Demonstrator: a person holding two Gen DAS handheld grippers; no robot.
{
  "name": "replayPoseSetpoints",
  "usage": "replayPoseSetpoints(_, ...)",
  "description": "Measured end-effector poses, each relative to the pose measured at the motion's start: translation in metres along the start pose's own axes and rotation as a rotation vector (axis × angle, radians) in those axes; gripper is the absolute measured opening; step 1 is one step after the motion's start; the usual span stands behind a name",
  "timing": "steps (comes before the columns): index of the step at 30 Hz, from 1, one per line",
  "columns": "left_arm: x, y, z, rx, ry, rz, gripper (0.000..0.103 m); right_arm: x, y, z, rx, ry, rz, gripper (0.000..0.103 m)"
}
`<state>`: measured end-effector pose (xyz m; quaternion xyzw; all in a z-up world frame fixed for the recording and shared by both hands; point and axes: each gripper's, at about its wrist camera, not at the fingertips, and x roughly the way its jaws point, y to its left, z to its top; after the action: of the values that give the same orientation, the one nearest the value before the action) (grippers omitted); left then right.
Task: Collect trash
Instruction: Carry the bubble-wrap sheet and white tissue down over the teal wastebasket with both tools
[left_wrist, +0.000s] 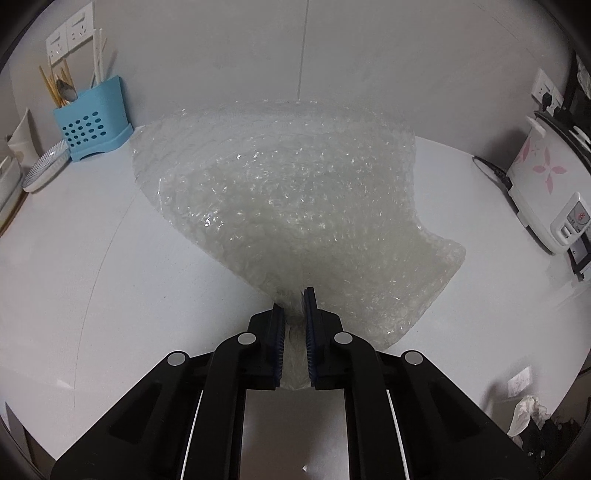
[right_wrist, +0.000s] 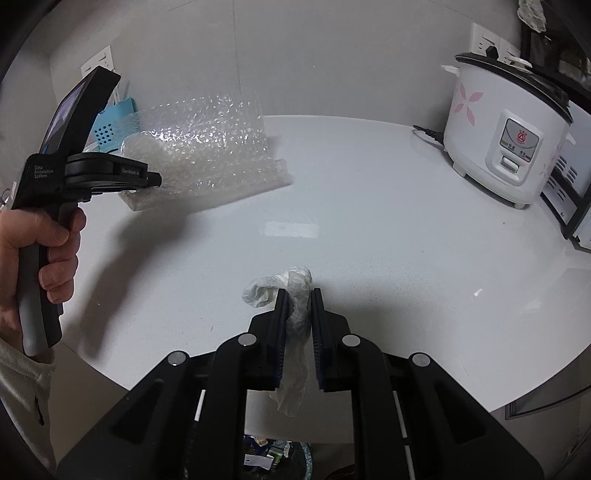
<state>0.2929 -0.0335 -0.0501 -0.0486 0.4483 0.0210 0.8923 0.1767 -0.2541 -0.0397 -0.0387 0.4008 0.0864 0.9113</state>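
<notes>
The left gripper (left_wrist: 294, 301) is pinching one corner of a big sheet of bubble wrap (left_wrist: 284, 192). Its jaws are standing narrow, with only the thin folded plastic between them. The sheet is spreading out in front of the jaws like a fan and is hanging above the white counter (left_wrist: 92, 266), not lying flat on it. Probably the corner is taken because the sheet is wide and soft, so a grip at the edge lets the whole piece follow the gripper when it is lifted.

The right gripper (right_wrist: 299, 297) is holding a crumpled white tissue (right_wrist: 295, 310). Its jaws are also narrow and closed on the tissue, which is sticking out ahead of the fingertips and hanging down behind them. Below the jaws, under the edge of the counter, a trash bin (right_wrist: 273, 452) with waste inside is partly showing. The tissue is being kept right above that place, so it seems to be ready for dropping.

In the right wrist view, the left gripper (right_wrist: 157, 180) and the bubble wrap (right_wrist: 207, 147) are far to the left of the jaws, and a rice cooker (right_wrist: 506, 136) is standing far to the right. A small white scrap (right_wrist: 477, 293) is lying on the counter to the right of the jaws; it may also need collecting.
</notes>
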Motion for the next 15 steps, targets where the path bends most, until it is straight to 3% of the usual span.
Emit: replayPoseSetpoints(15,-0.079,0.022,-0.059,0.0,-0.086,-0.048,0.009,-0.033,0.025,-0.014,-0.015,-0.029,0.025,0.012)
